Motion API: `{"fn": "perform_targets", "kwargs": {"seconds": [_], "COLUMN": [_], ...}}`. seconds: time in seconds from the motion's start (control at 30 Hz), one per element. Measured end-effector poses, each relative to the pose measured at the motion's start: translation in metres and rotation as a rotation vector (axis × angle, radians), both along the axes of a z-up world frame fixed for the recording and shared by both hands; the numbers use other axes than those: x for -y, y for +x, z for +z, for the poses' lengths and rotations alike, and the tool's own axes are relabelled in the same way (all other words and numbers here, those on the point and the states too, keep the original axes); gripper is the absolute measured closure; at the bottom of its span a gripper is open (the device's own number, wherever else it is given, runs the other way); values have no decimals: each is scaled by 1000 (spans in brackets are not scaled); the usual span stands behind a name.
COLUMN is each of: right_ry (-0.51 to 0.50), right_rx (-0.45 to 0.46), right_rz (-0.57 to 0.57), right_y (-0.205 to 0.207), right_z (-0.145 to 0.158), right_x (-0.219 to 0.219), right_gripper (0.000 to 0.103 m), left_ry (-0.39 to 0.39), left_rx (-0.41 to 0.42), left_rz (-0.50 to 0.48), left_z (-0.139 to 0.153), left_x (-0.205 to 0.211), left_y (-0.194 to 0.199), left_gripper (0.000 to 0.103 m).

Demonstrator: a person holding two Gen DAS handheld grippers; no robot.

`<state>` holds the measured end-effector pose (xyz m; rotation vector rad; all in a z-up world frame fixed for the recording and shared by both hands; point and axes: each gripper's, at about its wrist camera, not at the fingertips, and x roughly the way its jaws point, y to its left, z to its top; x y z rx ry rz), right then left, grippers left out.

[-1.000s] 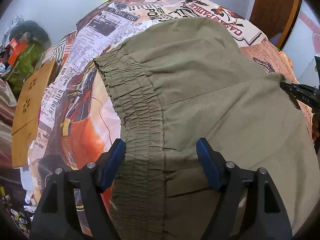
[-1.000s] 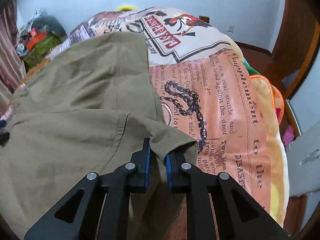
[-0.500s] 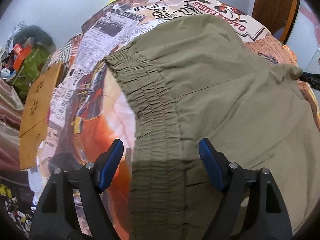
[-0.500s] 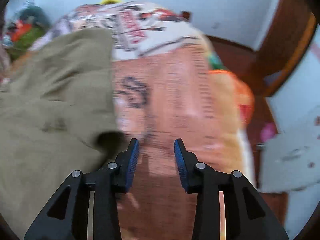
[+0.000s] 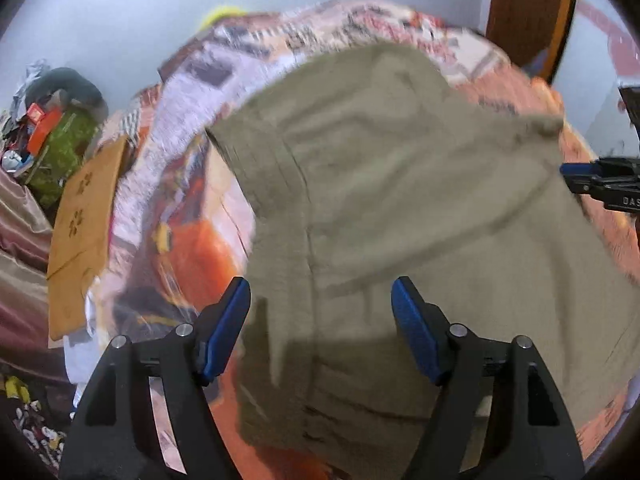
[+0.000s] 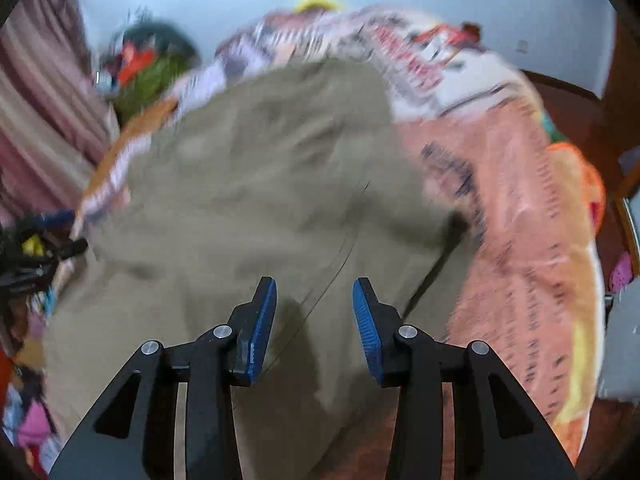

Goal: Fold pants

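**Hovering over olive pants, both grippers spread**

Lying across a bed, the olive pants [image 5: 400, 208] take up most of both wrist views. They rest on a bedspread [image 5: 192, 216] printed like old newspaper pages, with orange and pale patches. Both pictures are blurred, so fine seams and print are hard to read.

From the left wrist camera, the left gripper [image 5: 320, 324] hangs above the waistband end of the pants. Its two blue-padded fingers [image 5: 226, 326] stand wide apart with nothing between them; cloth shows in the gap, but whether the pads touch it cannot be told. At the right edge of that view the right gripper [image 5: 600, 182] appears beside the far edge of the pants.

From the right wrist camera, the right gripper [image 6: 314, 326] is over the pants [image 6: 260, 200], near their edge where the orange part of the bedspread [image 6: 520, 240] begins. Its jaws are parted too, holding nothing.

A flat wooden board [image 5: 86, 224] leans beside the bed on the left, and a heap of clutter [image 5: 52, 128] sits by the pale wall [image 5: 120, 20]. A wooden door frame [image 5: 528, 12] stands at the upper right.
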<state>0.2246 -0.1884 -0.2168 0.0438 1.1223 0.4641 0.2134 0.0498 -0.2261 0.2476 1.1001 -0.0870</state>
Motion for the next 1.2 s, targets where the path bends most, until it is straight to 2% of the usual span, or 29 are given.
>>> {"fn": "perform_targets", "kwargs": {"seconds": [0.07,0.13,0.2,0.33,0.47,0.53,0.6,0.67,0.8,1.0,1.1,1.2], "right_ry": [-26,-19,-46,-137,-199,-167,-135,-141,-135,-145,-147,-127], "right_rx": [-59,-84,-92,-106,-99,-57,-6,53,140,245,260,249], "right_rz": [14,6,-3,-10,-44,-61,-59,-64,-69,-41,-46,-65], "right_y": [-2,-6,-7,-18,-21,-20,-12,2,36,93,121,151], "right_z": [-23,-32,-33,-33,-22,-2,18,37,61,75,71,60], "right_x": [-7,-2,6,22,48,57,61,59,44,13,3,-2], "right_gripper": [65,60,57,56,56,56,56,53,51,51,51,51], "left_ry": [-24,-67,-85,-67,-104,-118,-101,-78,-105,-67,-51,-82], "left_rx": [-3,-25,-37,-37,-39,-3,38,88,149,256,258,231], "left_rz": [20,54,84,87,119,143,157,183,223,250,243,237], "left_z": [-8,-7,-7,-6,8,23,35,48,59,55,44,30], "left_x": [-5,-16,-27,-37,-48,-55,-59,-63,-74,-82,-86,-91], "left_y": [-8,-12,-20,-38,-34,-23,-7,15,58,112,135,153], "left_gripper": [29,29,28,26,27,27,27,27,27,27,28,31]}}
